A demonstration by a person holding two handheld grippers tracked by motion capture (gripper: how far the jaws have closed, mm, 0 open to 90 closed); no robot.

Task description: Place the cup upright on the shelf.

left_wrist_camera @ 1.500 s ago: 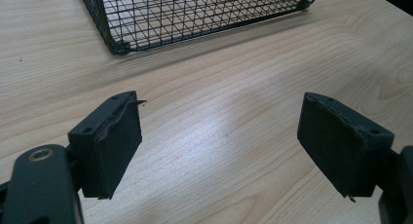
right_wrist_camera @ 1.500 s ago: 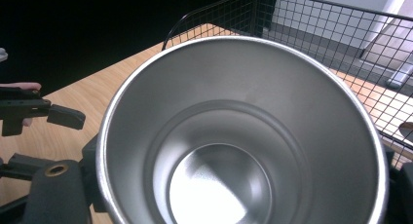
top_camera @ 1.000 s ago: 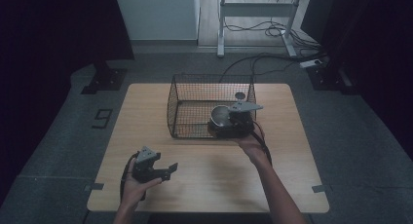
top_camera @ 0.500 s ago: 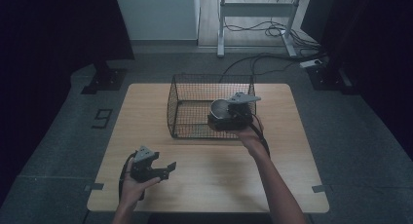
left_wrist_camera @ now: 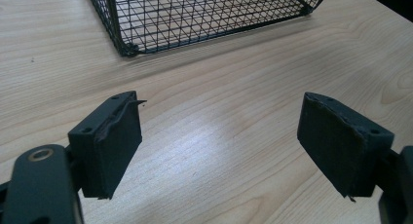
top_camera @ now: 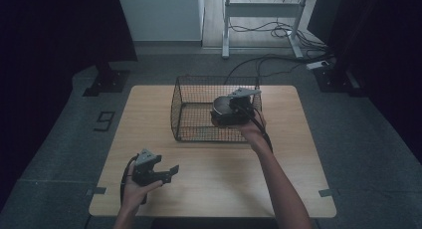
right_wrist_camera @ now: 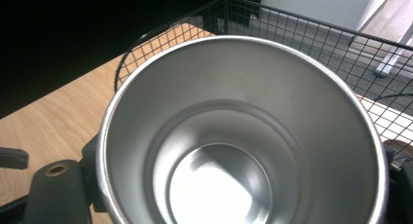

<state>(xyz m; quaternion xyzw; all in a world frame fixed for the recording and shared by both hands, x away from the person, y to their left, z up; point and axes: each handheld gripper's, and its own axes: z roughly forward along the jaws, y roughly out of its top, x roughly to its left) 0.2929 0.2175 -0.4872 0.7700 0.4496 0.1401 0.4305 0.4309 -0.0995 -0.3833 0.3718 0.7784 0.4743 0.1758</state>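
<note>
A shiny steel cup (top_camera: 219, 105) hangs at the right end of a black wire basket (top_camera: 185, 107), about level with its rim, and my right gripper (top_camera: 225, 113) is shut on it. The right gripper view looks straight down into the cup (right_wrist_camera: 243, 136), whose inside is empty, with a black jaw against each side of its wall and the basket (right_wrist_camera: 297, 27) rim behind. My left gripper (top_camera: 169, 172) hovers low over the front left of the wooden table (top_camera: 298, 179). In the left gripper view that gripper (left_wrist_camera: 219, 141) stands wide open with bare wood between the pads.
The basket's near corner (left_wrist_camera: 127, 47) lies ahead of the left gripper. Around the table is a grey floor with cables, a stand base (top_camera: 107, 82) at the left and a metal frame (top_camera: 261, 10) behind.
My right gripper has carried the cup a little toward the far side and slightly upward at the basket's right end. The left gripper has stayed where it was.
</note>
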